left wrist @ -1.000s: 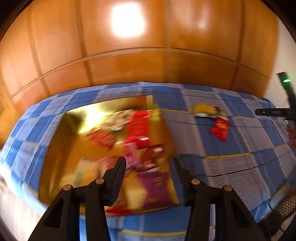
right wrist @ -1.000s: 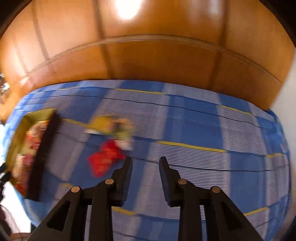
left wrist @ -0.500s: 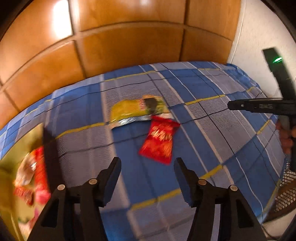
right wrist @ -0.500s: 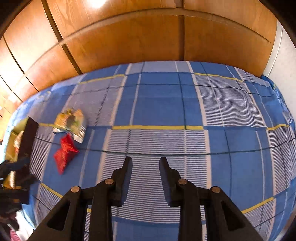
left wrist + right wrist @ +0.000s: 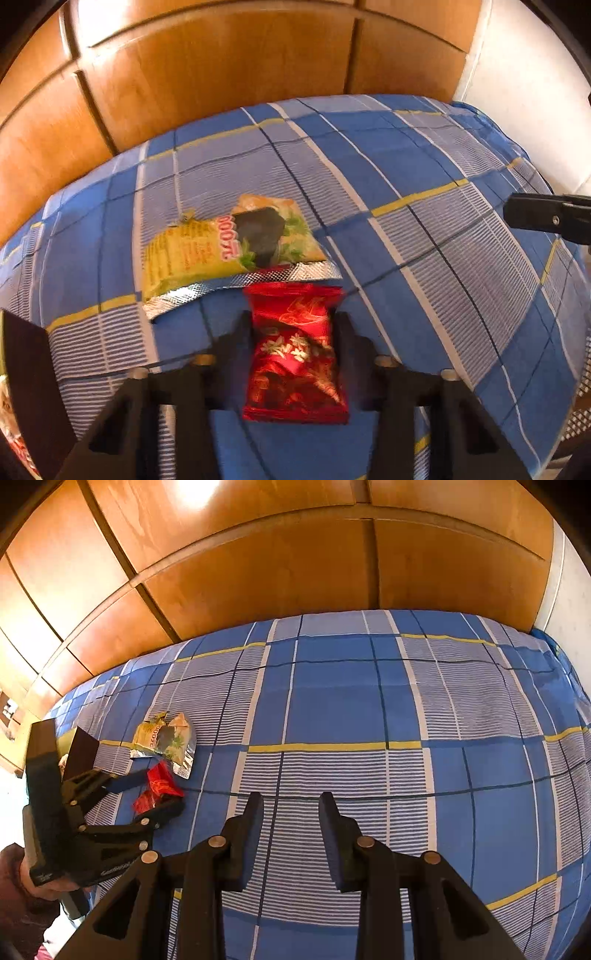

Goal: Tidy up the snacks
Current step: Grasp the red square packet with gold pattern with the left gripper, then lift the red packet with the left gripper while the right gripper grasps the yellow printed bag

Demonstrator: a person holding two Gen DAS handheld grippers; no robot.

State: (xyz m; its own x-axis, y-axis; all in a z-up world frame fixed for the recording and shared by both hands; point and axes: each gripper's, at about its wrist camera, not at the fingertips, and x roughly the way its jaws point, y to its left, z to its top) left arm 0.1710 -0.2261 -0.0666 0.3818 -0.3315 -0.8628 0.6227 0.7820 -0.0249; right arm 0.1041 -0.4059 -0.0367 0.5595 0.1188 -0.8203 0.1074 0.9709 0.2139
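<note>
Left wrist: two snack packets; crinkled red foil packet [image 5: 295, 354] between left tongs [image 5: 293, 325], jaws just closing, seemingly gripping it; yellow-green foil packet [image 5: 207, 251] beyond. Right tongs [image 5: 291, 812] narrowly open, empty.

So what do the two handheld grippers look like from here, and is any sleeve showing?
Both are matte black plastic. The right gripper has two flat tapered fingers on triangular cut-out arms with round metal pins. The left gripper matches, with pale lettering on its side, too small to read, and a black block on top. A dark reddish sleeve shows at the lower left edge.

both wrist views look steeply down; left sits close, sharing the red packet [image 5: 295, 354] with right.
</note>
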